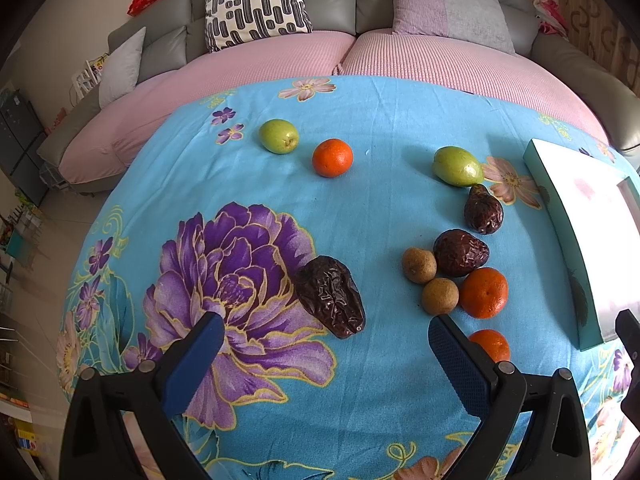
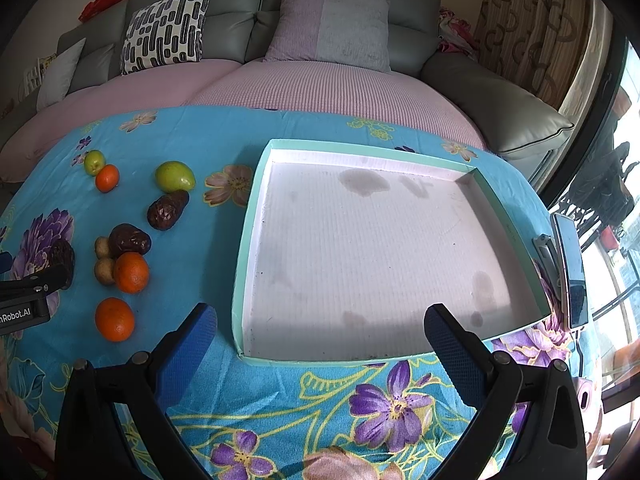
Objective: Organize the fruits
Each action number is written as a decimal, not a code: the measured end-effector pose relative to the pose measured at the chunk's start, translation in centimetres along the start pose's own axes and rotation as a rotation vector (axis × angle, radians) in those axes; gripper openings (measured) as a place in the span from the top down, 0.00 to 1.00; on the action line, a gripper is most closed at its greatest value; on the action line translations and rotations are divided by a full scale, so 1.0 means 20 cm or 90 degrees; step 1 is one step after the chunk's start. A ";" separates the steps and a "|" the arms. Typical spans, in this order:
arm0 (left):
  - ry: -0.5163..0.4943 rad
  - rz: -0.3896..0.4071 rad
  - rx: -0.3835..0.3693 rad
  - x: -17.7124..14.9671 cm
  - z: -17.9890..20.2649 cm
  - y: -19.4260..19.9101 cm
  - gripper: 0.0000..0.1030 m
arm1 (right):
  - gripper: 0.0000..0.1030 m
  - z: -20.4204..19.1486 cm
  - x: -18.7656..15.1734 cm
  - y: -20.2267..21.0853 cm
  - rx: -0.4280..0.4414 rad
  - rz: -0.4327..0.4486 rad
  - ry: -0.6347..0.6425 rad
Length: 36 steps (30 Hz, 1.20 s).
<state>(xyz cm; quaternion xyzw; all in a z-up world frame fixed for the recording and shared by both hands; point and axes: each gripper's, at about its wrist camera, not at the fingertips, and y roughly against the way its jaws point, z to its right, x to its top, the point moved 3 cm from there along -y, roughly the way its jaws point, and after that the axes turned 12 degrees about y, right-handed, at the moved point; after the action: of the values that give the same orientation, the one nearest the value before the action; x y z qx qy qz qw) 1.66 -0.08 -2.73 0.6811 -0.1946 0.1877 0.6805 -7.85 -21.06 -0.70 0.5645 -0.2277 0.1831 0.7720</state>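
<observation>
On the blue floral cloth (image 1: 384,128) the fruit lies loose: green ones, oranges, wrinkled dark dates and two small brown fruits clustered just left of the shallow teal tray (image 2: 400,151). The left gripper (image 1: 326,334) hangs spread wide over the nearest date (image 1: 330,296); the right gripper (image 2: 320,326) gapes empty at the tray's near edge.

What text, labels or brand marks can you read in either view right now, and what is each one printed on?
"nRobot.AI": white letters on the black body of the left claw, seen in the right wrist view; the picture's edge cuts off the start of the word.

Papers or booklets beside the sofa in the left wrist view carry print too small and blurred to read.

Nothing readable shows on the tray, the fruit or the tablecloth.
</observation>
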 end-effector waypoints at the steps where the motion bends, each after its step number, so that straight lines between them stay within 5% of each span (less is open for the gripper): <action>1: 0.000 0.000 0.000 0.00 0.00 0.00 0.00 | 0.00 0.00 0.00 0.00 0.000 0.000 0.000; 19: 0.000 -0.003 -0.003 -0.01 0.02 0.00 0.00 | 0.00 0.00 -0.01 -0.01 0.000 -0.001 0.002; 29: 0.008 -0.046 -0.034 -0.02 0.02 0.00 0.00 | 0.00 0.00 0.00 -0.01 0.001 -0.002 0.004; 36: -0.001 -0.030 -0.011 0.00 0.00 0.02 0.00 | 0.00 -0.04 0.02 0.01 0.009 0.008 0.019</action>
<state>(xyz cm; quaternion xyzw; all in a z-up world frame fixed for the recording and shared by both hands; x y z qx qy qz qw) 1.49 -0.14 -2.39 0.6797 -0.1803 0.1694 0.6905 -7.46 -20.21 -0.53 0.5660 -0.2185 0.1979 0.7699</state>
